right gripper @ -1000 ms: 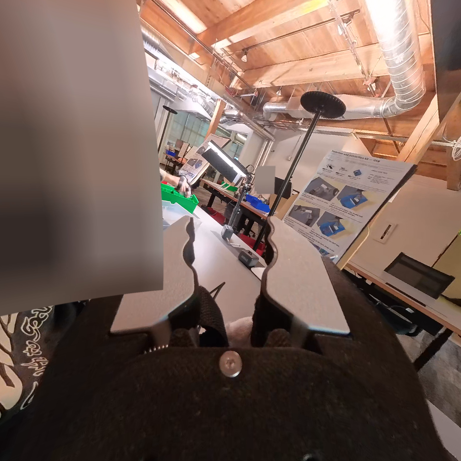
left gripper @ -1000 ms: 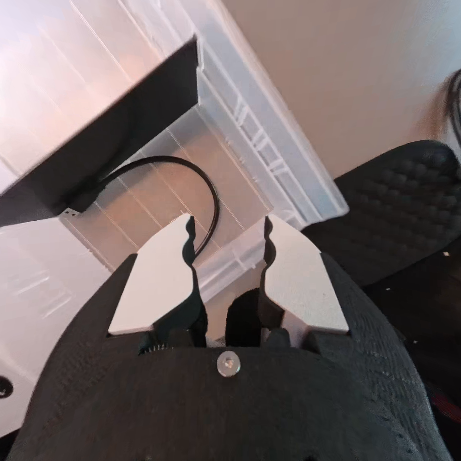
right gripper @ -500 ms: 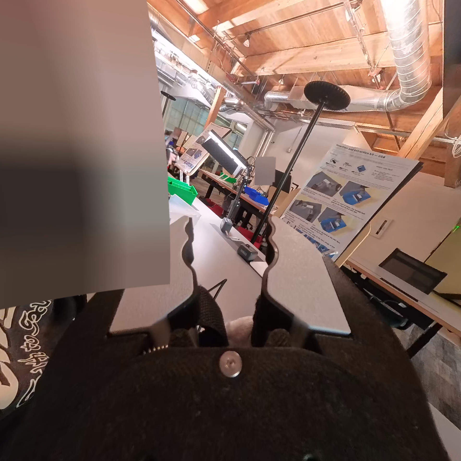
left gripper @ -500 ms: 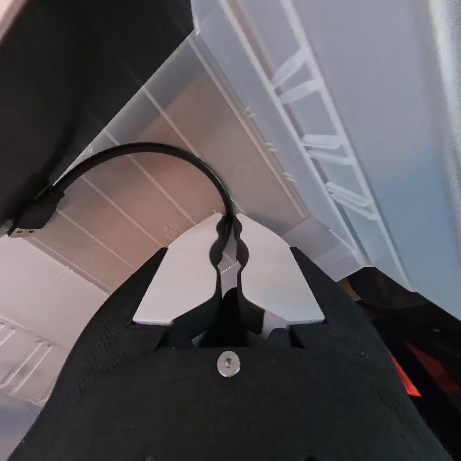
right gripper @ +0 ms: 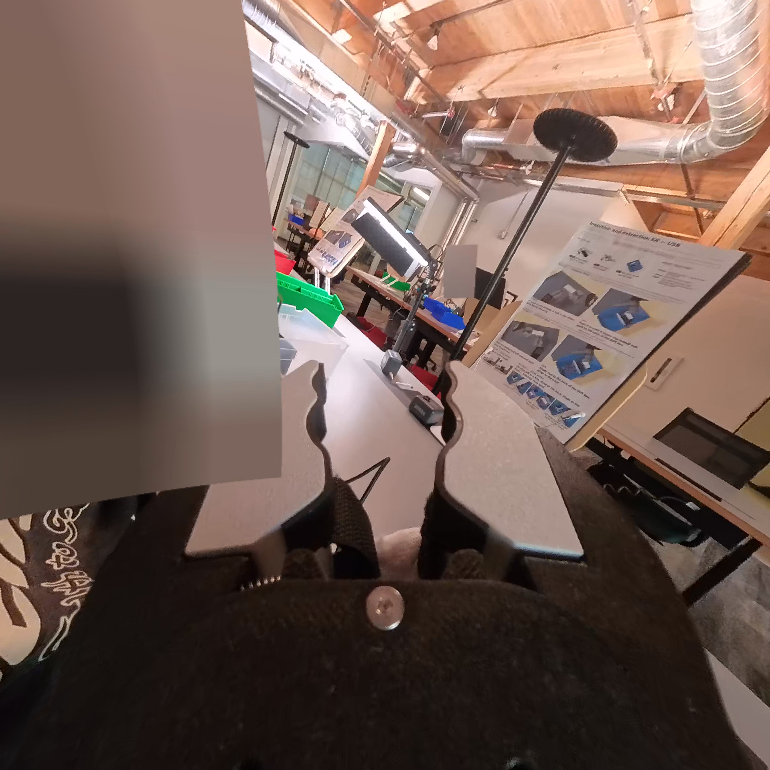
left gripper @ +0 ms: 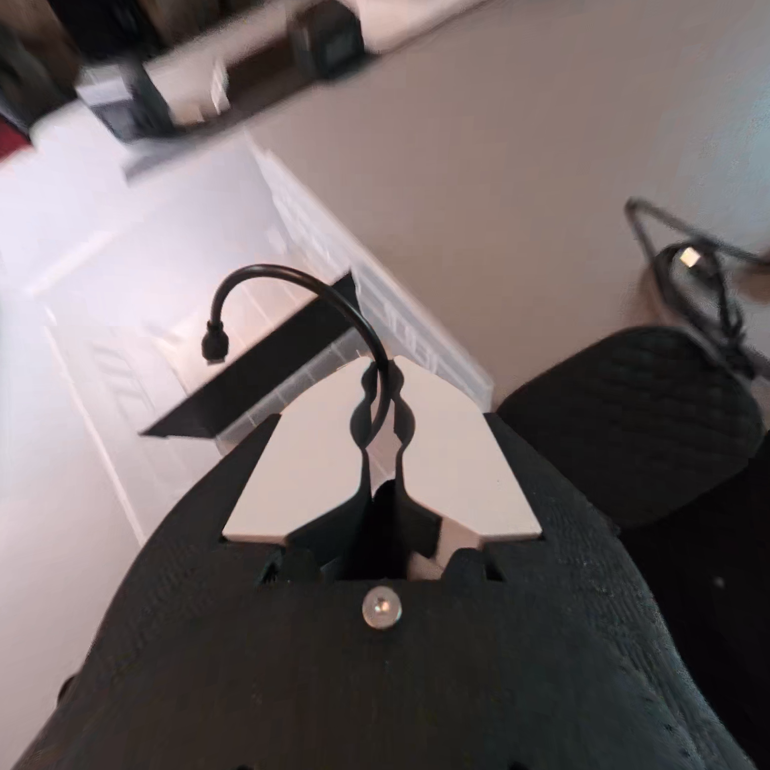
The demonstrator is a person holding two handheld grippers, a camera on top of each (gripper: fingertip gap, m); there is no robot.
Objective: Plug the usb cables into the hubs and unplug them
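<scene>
In the left wrist view my left gripper (left gripper: 382,366) is shut on a short black usb cable (left gripper: 329,291). The cable arcs up and left from the fingertips and its plug (left gripper: 214,345) hangs free in the air. Below it is a clear plastic bin (left gripper: 375,308) with a black flat piece (left gripper: 258,375) in it. More black cables with a metal usb plug (left gripper: 689,259) lie on the table at the right. In the right wrist view my right gripper (right gripper: 381,375) is open and empty, pointing out over the room. No hub shows clearly.
A black mesh chair back (left gripper: 633,421) is at the right of the left view. The right view shows a grey table (right gripper: 375,412), a clear bin (right gripper: 308,333), green bins (right gripper: 308,296), a lamp stand (right gripper: 491,308), a poster board (right gripper: 600,333) and a person's patterned sleeve (right gripper: 37,583). The left gripper's tips are roughly 55 centimeters from the right gripper's.
My left gripper closed on the black cable and lifted it up out of the clear bin; the plug now hangs free. My right gripper stays open and has barely shifted.
</scene>
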